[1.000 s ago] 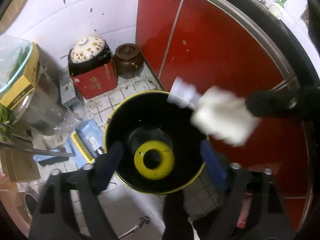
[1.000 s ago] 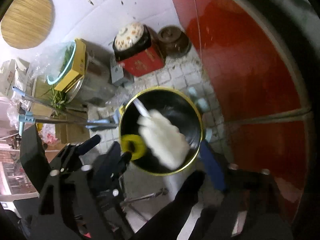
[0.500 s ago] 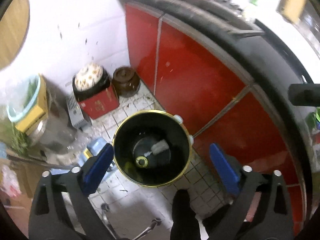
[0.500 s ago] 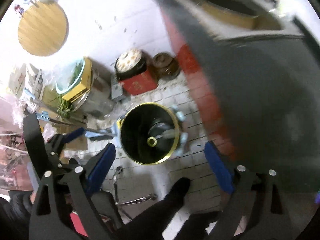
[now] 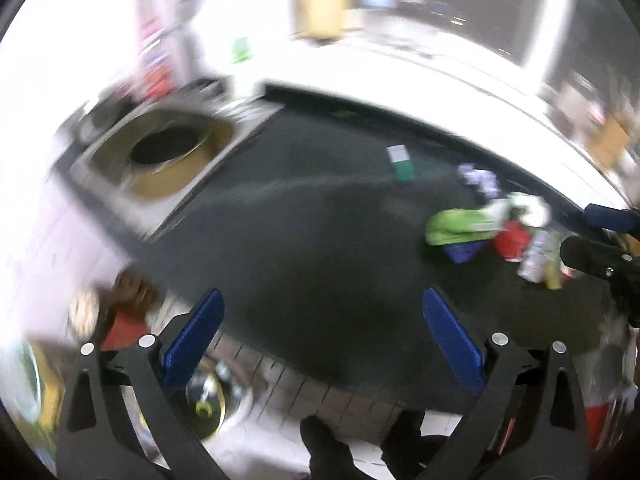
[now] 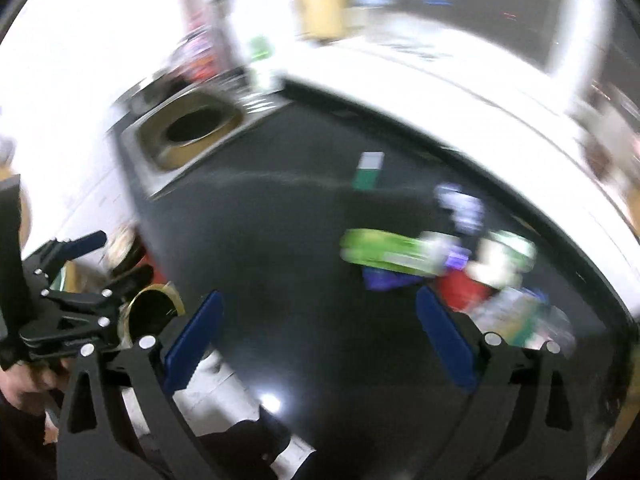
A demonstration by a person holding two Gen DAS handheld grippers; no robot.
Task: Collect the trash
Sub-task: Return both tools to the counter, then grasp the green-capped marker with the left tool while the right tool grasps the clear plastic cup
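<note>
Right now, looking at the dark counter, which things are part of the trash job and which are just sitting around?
Belongs to the job:
- heap of crumpled green, red and white wrappers on the dark countertop
- black gold-rimmed trash bin on the floor

Just lying about:
- small green-and-white box
- steel sink
- green-capped bottle

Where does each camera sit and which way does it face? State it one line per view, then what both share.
Left wrist: on the left gripper, jaws open and empty, tilted down over the dark countertop; a shoe shows at the bottom edge.
Right wrist: on the right gripper, also open and empty, facing the same countertop; a hand shows at lower left.
Shared: the sink, the green-and-white box, the litter pile, and the bin on the floor.
</note>
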